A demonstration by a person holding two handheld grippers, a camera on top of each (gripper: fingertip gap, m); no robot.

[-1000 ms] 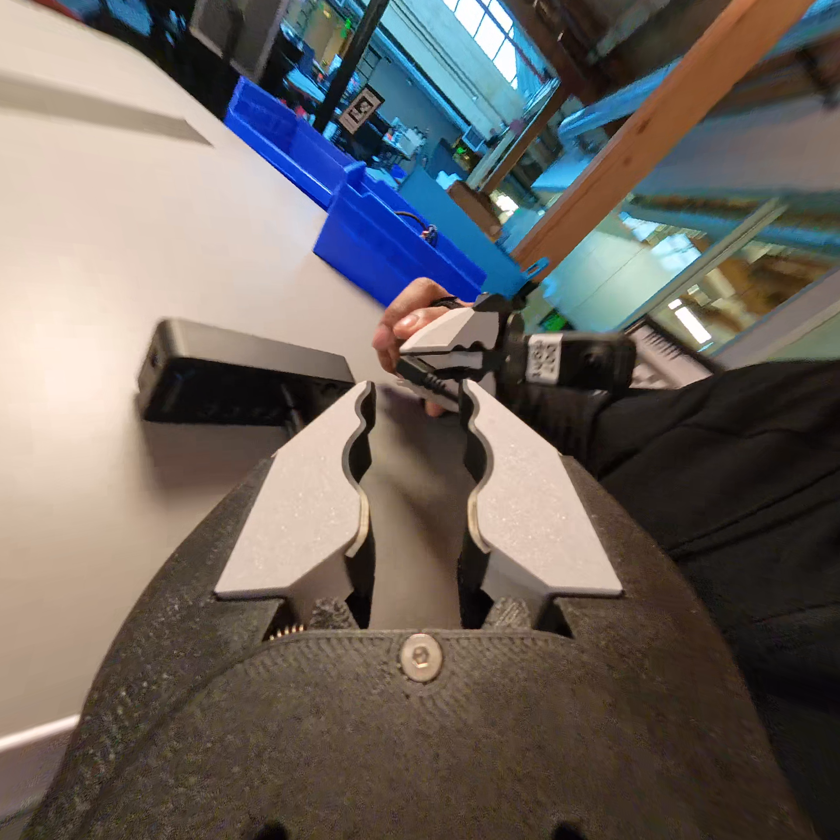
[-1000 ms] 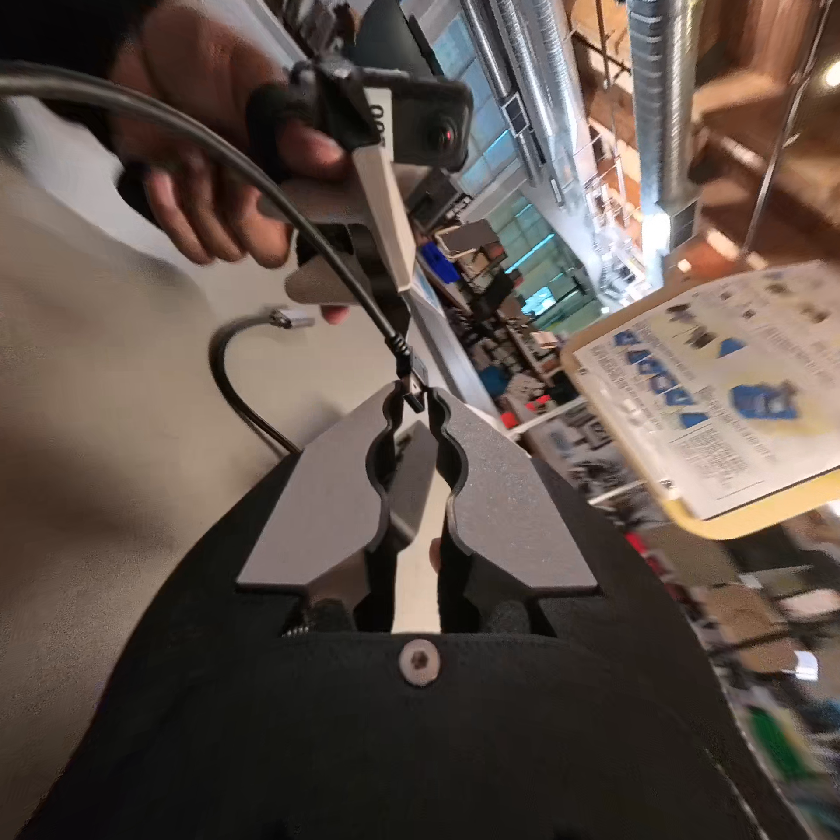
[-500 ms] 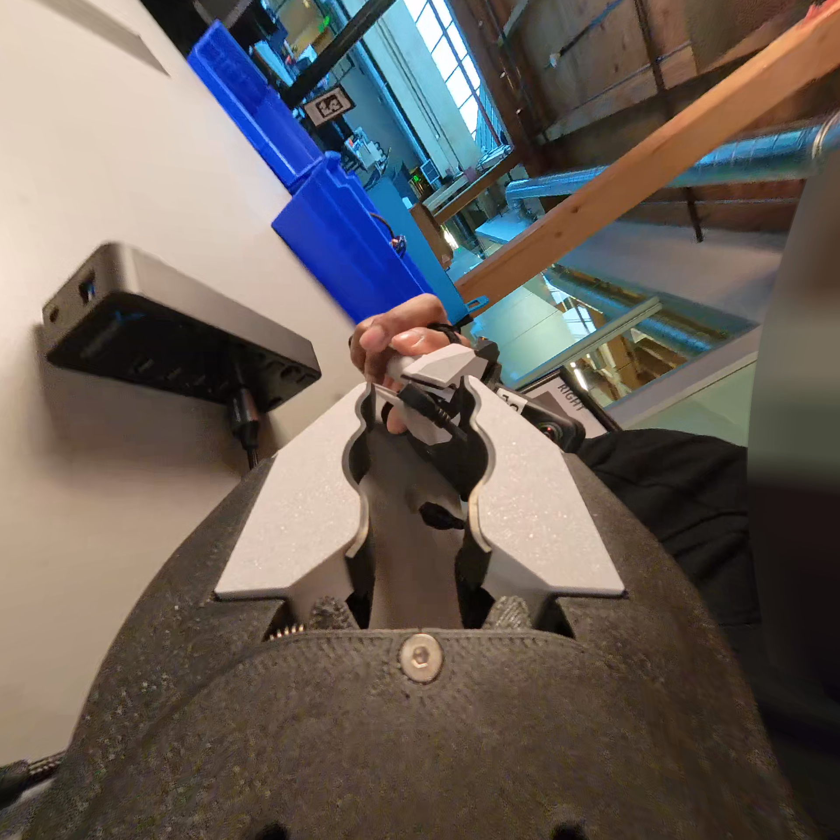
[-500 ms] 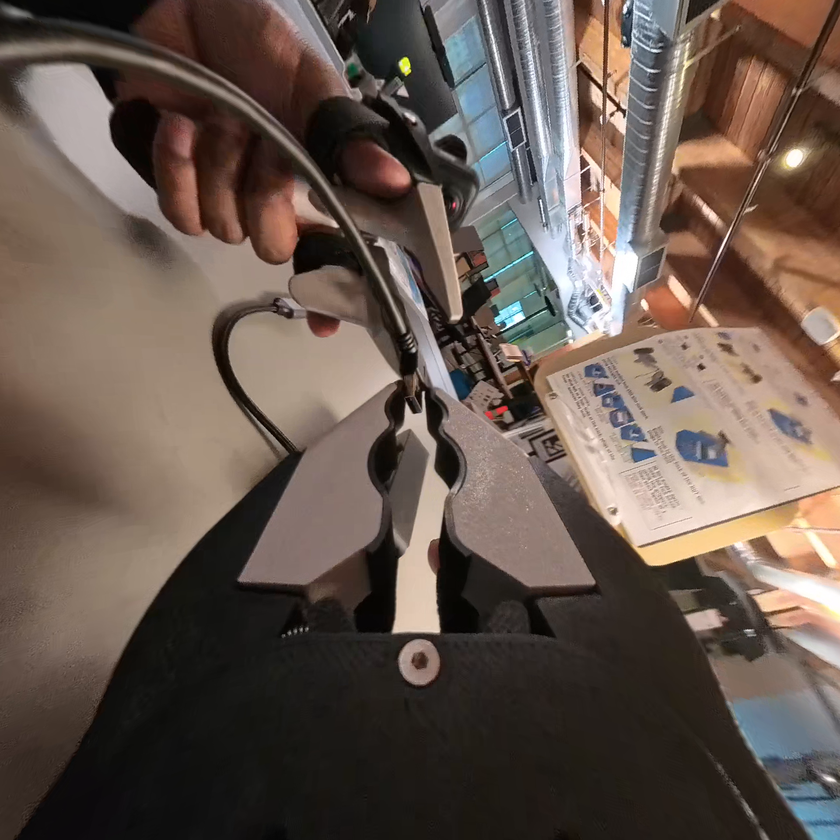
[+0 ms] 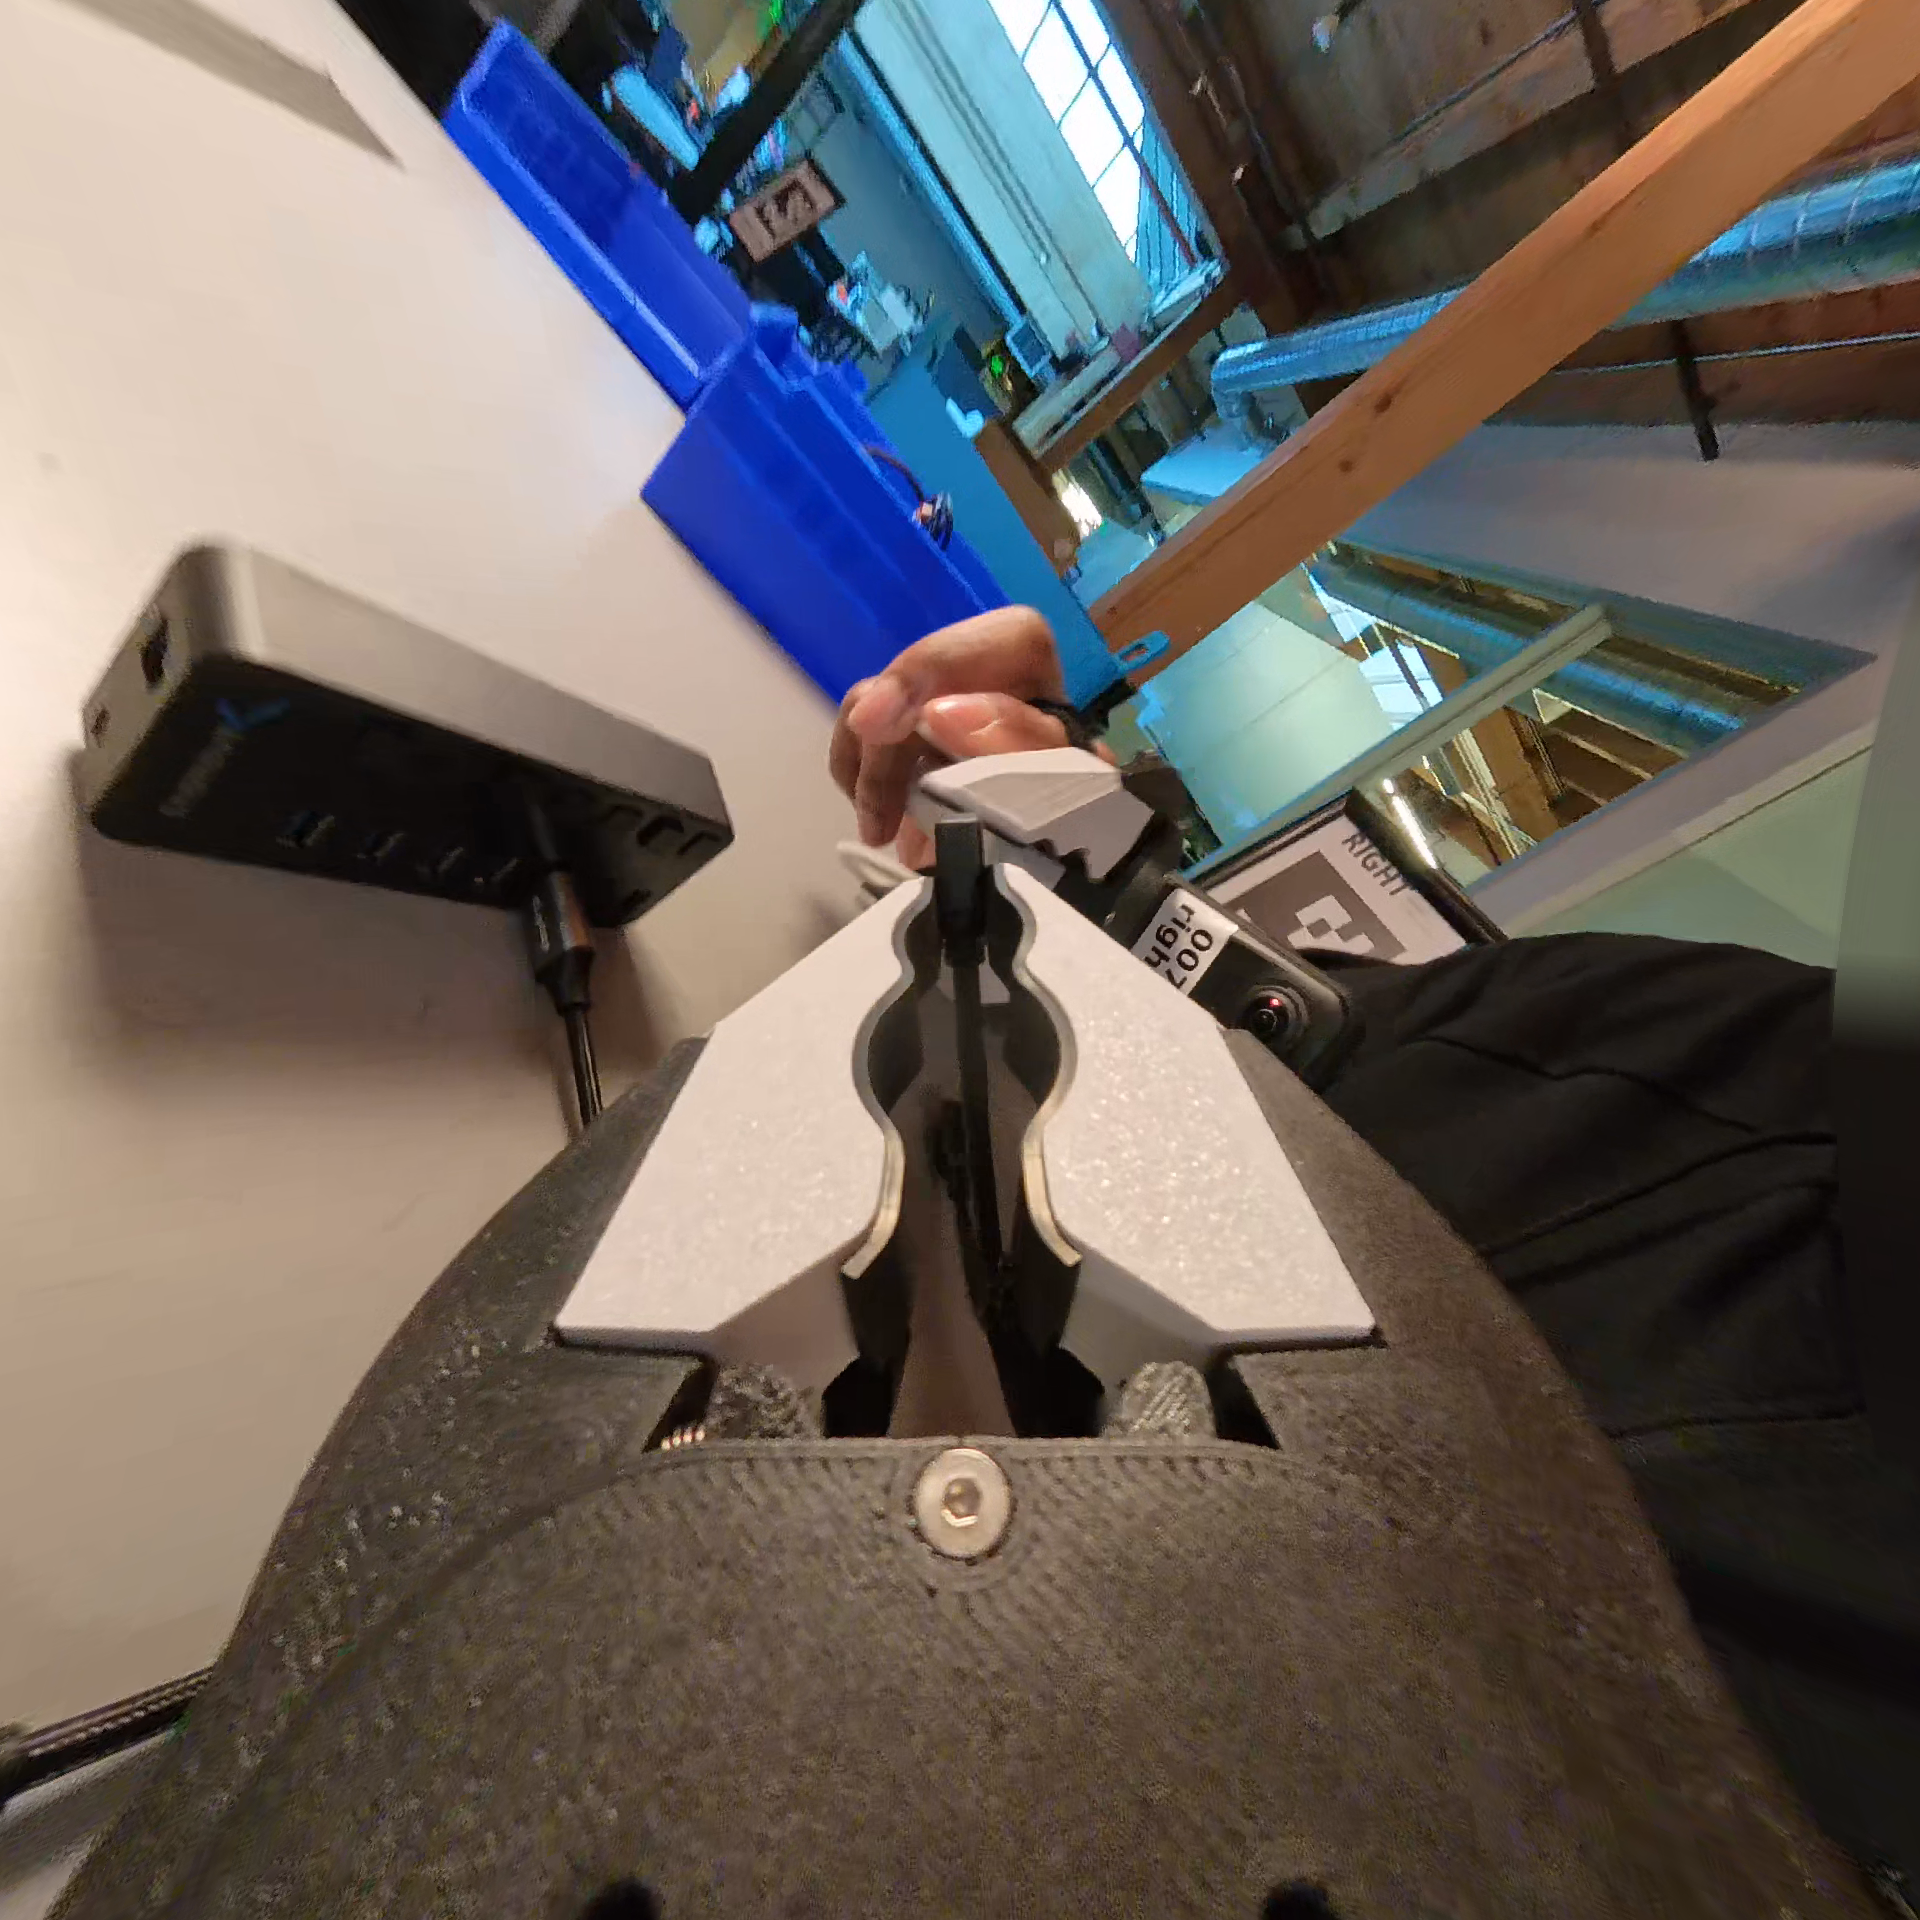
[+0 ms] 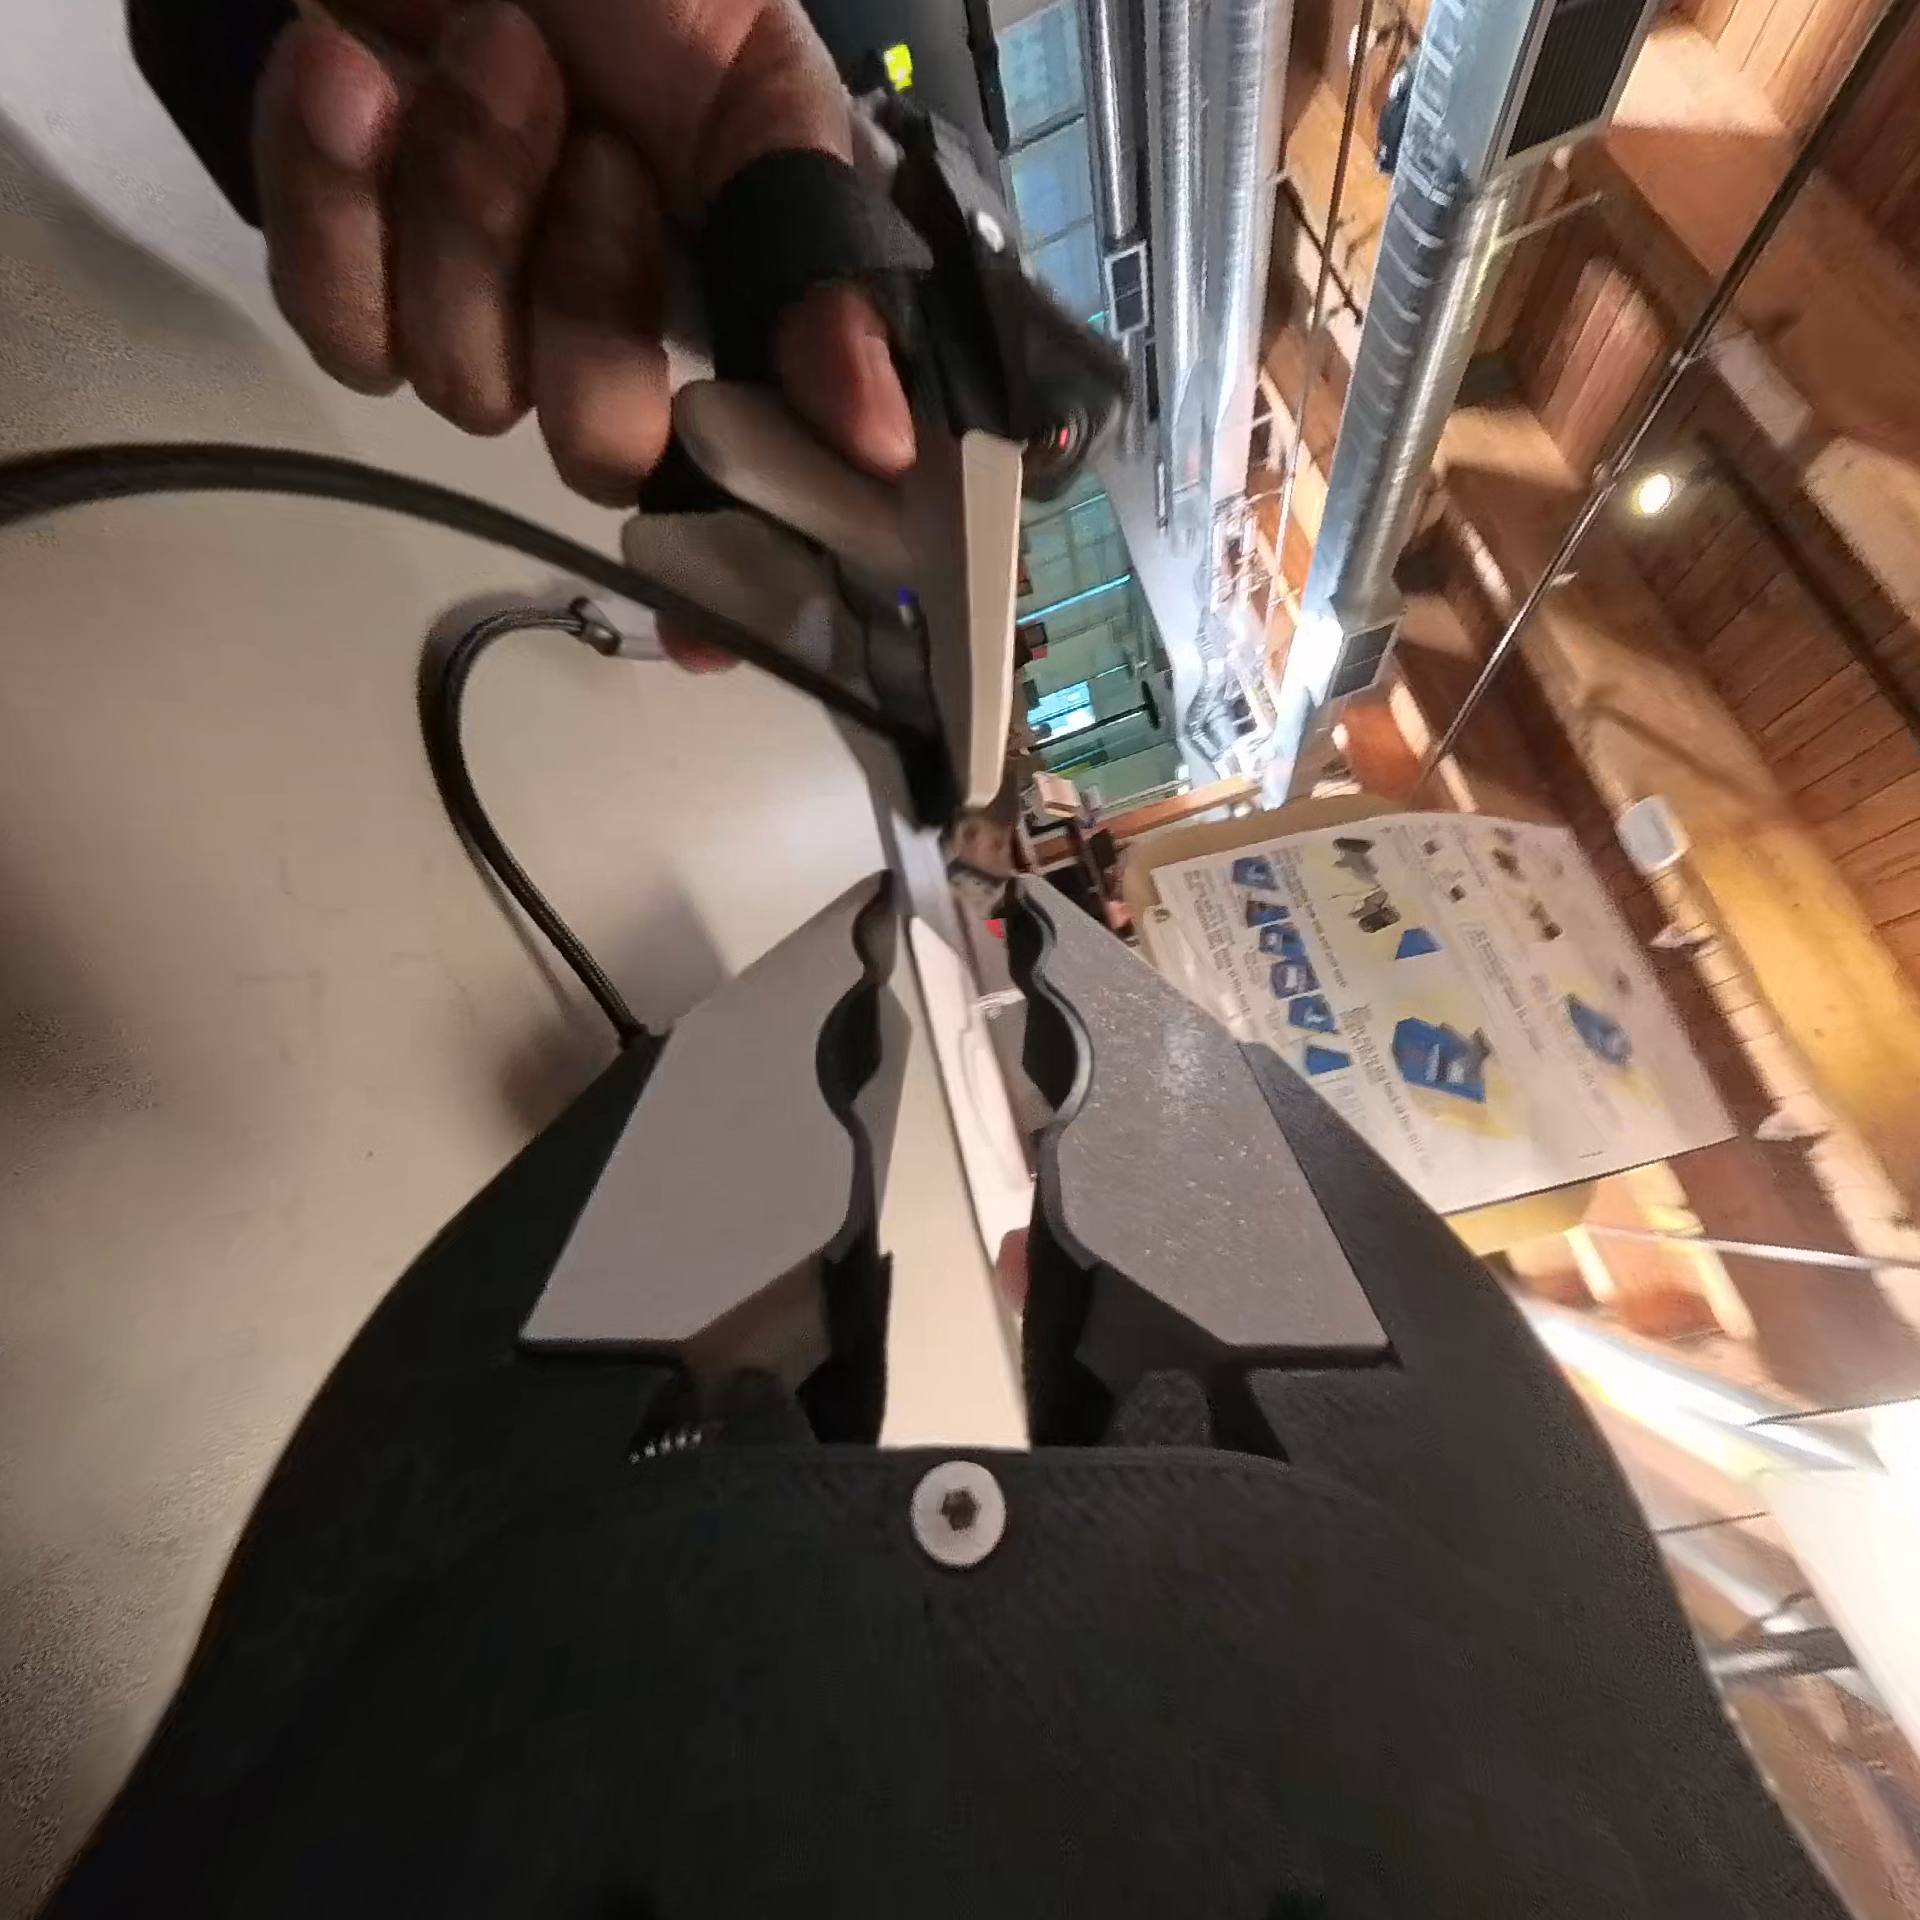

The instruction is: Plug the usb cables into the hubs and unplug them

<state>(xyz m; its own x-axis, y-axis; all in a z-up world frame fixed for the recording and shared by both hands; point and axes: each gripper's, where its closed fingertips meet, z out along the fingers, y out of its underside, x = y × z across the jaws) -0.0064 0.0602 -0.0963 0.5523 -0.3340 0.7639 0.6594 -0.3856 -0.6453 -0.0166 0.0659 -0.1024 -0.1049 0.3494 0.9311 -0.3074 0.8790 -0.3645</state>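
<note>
In the left wrist view my left gripper (image 5: 959, 883) is shut on the black plug of a USB cable (image 5: 958, 873); its cord runs back between the fingers. A black USB hub (image 5: 395, 748) lies on the white table (image 5: 260, 364) to the left, with another dark cable (image 5: 556, 920) plugged into it. My right gripper (image 5: 1029, 805) is just beyond my left fingertips. In the right wrist view my right gripper (image 6: 948, 894) is open with nothing between the fingers. The left gripper (image 6: 935, 769) shows above it, holding the black cable (image 6: 416, 499).
A braided cable with a silver plug (image 6: 623, 639) lies loose on the table. Blue bins (image 5: 790, 488) stand behind the hub. A board with a printed sheet (image 6: 1434, 997) stands past the table's edge (image 6: 966, 1091). A dark sleeve (image 5: 1558, 1143) is at the right. Both grippers' tips are close together, under 4 cm apart.
The right gripper held the black plug at its tips; my left gripper closed on it and the right gripper opened and let go. The plug is now in the left grasp.
</note>
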